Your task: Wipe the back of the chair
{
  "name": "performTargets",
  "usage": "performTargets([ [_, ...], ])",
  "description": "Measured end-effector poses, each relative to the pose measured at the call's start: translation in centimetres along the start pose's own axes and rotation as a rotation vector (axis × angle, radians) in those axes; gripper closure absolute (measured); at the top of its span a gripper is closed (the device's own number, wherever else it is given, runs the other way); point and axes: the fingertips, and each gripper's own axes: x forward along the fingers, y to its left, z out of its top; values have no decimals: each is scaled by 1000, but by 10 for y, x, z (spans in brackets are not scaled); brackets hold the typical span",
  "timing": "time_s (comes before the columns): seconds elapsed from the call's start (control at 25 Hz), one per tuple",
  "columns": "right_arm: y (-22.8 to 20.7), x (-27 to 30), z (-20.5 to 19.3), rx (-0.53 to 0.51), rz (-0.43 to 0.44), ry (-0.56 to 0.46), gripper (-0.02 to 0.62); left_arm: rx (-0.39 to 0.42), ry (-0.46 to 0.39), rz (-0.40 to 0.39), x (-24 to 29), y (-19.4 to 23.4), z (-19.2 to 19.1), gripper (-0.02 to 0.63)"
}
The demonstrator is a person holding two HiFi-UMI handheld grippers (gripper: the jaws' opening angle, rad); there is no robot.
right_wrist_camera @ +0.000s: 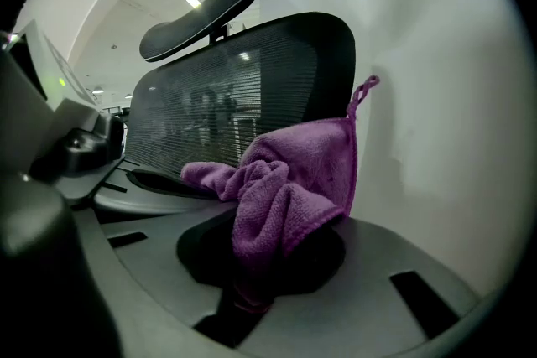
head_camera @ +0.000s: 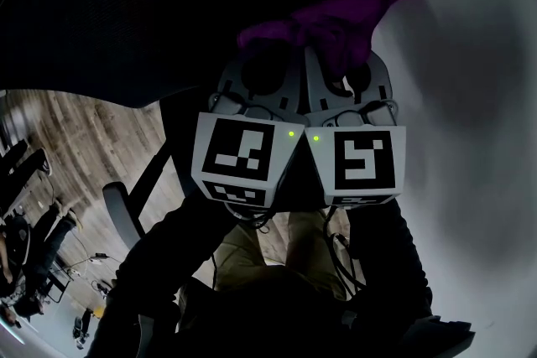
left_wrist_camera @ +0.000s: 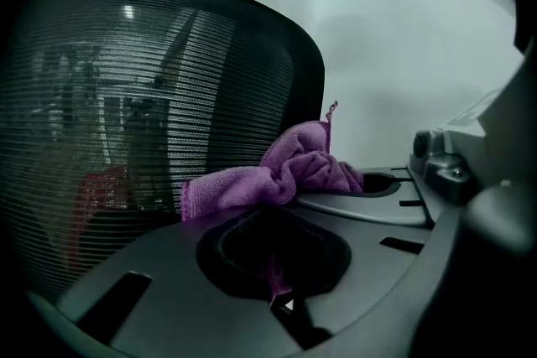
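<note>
Purple cloth bunched just beside the chair's mesh back, near its right edge. Right gripper jaws clenched on the thick fold; left gripper jaws pinching a thin tail. Grippers side by side. Headrest above, white wall at right.

Likely an office: mesh-backed chair (with headrest), ceiling light panels, wood-look floor.

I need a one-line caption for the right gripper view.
Right gripper holds a purple cloth in front of the black mesh chair back.
</note>
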Motion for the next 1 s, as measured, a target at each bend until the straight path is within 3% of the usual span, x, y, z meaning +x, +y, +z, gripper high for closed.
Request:
performTargets([
  [0.64, -29, -18, -8, 26, -41, 3, 532, 18, 9, -33, 15, -31, 1, 611],
  [1.0, -26, -15, -8, -11, -33, -34, 532, 24, -23, -32, 14, -28, -1, 611],
])
